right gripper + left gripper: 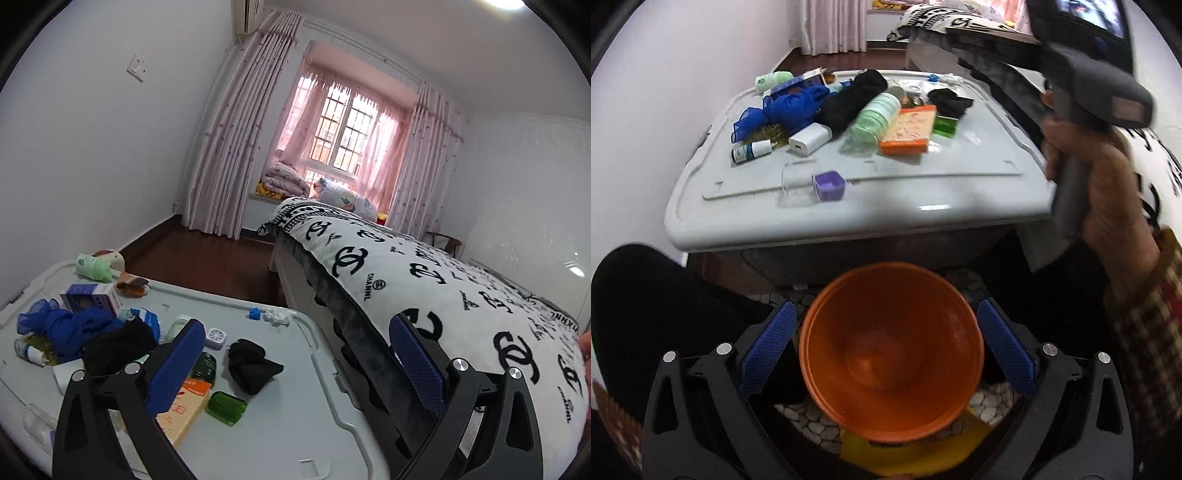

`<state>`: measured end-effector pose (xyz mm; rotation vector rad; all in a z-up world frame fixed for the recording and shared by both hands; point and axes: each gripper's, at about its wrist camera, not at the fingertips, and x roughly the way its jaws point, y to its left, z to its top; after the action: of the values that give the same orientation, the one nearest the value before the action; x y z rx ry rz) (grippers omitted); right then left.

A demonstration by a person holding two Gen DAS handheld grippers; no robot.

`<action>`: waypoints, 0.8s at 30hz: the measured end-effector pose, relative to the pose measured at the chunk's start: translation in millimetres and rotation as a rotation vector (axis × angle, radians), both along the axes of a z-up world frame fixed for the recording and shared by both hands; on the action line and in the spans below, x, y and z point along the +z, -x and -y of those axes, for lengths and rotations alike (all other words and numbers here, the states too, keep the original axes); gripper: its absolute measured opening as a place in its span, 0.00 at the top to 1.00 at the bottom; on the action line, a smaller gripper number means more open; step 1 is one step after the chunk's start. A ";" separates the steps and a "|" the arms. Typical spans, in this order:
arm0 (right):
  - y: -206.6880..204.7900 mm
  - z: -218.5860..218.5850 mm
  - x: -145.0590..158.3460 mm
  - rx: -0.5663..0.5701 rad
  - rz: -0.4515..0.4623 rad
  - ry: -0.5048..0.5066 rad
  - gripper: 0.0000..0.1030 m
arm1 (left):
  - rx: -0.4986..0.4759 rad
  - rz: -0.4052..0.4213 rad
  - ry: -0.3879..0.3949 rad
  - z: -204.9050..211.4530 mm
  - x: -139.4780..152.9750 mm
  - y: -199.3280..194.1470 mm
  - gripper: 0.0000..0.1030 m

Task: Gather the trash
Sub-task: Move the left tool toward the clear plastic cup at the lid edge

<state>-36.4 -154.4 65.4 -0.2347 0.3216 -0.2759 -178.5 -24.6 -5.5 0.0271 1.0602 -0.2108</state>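
Bedroom clutter sits on a grey bin lid (pixel 849 206) beside the bed (pixel 424 280), and we work over it from the near edge. Our orange bucket (pixel 890 354) stands on the floor below that edge, between the spread fingers of our left gripper (pixel 886 350), which touch nothing. Our right gripper (pixel 295 365) hangs wide apart over the lid's right side, holding nothing. Toward the lid's far right corner lies a crumpled white wrapper (pixel 277 315), likely trash; a purple cap (pixel 829 184) rests at the near edge. We judge it best to lower the right fingers straight over one small scrap, pinch only that, and keep clear of the black sock (pixel 251 363)
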 end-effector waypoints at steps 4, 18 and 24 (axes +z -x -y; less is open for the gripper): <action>-2.1 10.0 3.8 -0.002 -0.015 -0.074 0.05 | -0.047 -0.051 0.004 0.0 -0.7 -4.4 0.07; -9.4 21.7 -1.5 -0.050 -0.036 -0.082 0.05 | 0.229 0.165 -0.189 -20.8 26.4 -136.5 0.07; -15.1 16.2 -6.1 -0.040 -0.056 -0.070 0.05 | 0.262 0.183 -0.161 -31.0 31.4 -150.6 0.07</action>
<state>-21.3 -170.5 59.4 -0.1672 0.3907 -0.2978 -27.8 6.5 25.9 0.0506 0.8854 0.1129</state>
